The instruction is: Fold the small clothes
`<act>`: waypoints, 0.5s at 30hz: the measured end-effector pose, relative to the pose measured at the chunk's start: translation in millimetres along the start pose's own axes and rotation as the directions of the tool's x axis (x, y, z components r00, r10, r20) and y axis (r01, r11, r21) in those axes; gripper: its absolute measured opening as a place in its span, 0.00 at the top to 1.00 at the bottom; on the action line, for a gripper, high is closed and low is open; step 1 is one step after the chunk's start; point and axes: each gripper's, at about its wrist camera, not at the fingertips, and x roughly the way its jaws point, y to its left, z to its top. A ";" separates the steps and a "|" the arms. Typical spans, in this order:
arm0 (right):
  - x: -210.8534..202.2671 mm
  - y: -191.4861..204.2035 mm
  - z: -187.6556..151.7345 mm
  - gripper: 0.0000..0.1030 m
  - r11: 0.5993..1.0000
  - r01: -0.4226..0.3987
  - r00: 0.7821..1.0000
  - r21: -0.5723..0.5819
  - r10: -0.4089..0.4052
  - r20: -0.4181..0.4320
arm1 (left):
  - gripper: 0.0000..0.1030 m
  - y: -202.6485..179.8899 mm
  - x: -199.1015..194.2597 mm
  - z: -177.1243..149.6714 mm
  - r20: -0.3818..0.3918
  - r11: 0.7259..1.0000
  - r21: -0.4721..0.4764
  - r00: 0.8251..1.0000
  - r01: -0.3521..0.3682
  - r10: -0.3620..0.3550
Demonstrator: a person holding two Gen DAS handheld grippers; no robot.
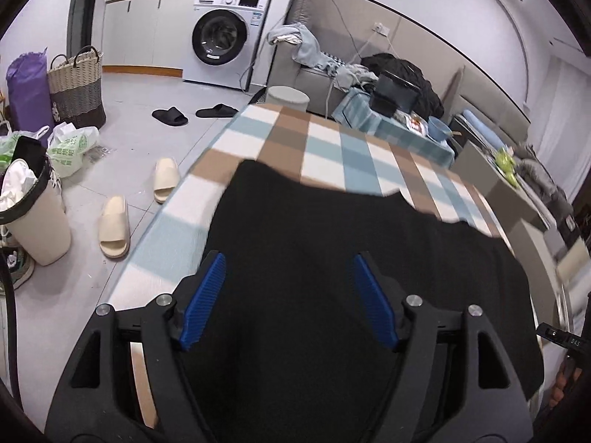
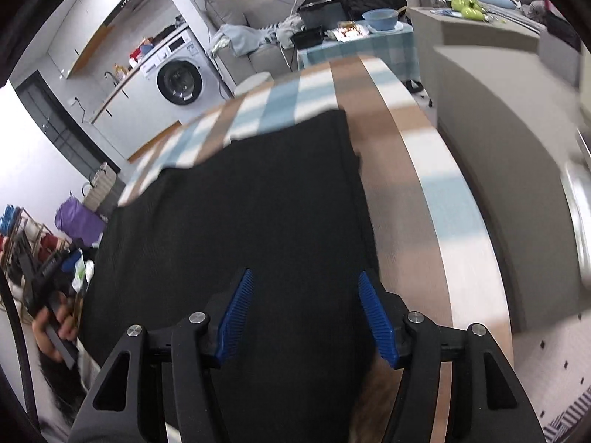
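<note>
A black garment (image 1: 332, 240) lies spread flat on the table, which wears a checked cloth of blue, brown and white (image 1: 325, 136). My left gripper (image 1: 289, 256) hovers over the garment's near part with its blue pads (image 1: 205, 302) wide apart and nothing pinched between them. In the right wrist view the same garment (image 2: 258, 203) fills the middle. My right gripper (image 2: 306, 272) stands open above its near right side, close to the garment's right edge, pads clear of the cloth. A hand (image 2: 55, 317) holding the other gripper shows at the far left.
The table's left edge drops to a tiled floor with cream slippers (image 1: 114, 227), black slippers (image 1: 170, 115), a bin (image 1: 37, 217) and a woven basket (image 1: 75, 88). Beyond the table are a washing machine (image 1: 221, 37), a cluttered sofa (image 1: 321, 70) and a side table (image 2: 354, 42).
</note>
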 end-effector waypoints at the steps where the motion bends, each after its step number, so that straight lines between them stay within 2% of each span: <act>1: -1.1 -2.0 -9.5 0.41 1.000 -0.007 1.000 0.003 0.007 -0.005 | 0.29 -2.7 -5.4 -7.1 -0.010 1.000 0.012 1.000 0.005 -0.005; 3: -2.4 -5.3 -22.6 0.43 1.000 -0.006 1.000 0.004 0.006 0.000 | 0.27 -7.9 -17.9 -22.1 -0.028 0.999 0.037 0.999 0.020 -0.019; 5: -1.7 -3.5 -27.7 0.55 1.000 -0.003 1.000 -0.014 0.003 0.005 | 0.24 -13.1 -26.8 -35.0 -0.040 0.998 0.054 0.999 0.027 -0.025; 8: -4.6 -3.9 -31.8 0.63 1.000 -0.011 1.000 -0.023 0.011 0.002 | 0.24 -16.5 -37.0 -50.5 -0.059 0.997 0.064 0.998 0.032 -0.028; 10: -13.3 -3.4 -33.8 0.82 0.998 -0.057 0.998 -0.025 0.058 0.020 | 0.24 -18.0 -43.9 -59.3 -0.062 0.998 0.060 0.998 0.028 -0.024; 13: -30.2 1.0 -35.9 0.82 0.987 -0.154 0.987 -0.038 0.156 0.049 | 0.24 -18.8 -51.5 -66.5 -0.071 0.998 0.055 0.997 0.030 -0.026; 15: -34.6 3.4 -38.7 0.81 0.993 -0.101 0.994 -0.055 0.104 0.046 | 0.24 -20.4 -57.6 -71.5 -0.071 0.997 0.069 0.997 0.026 -0.021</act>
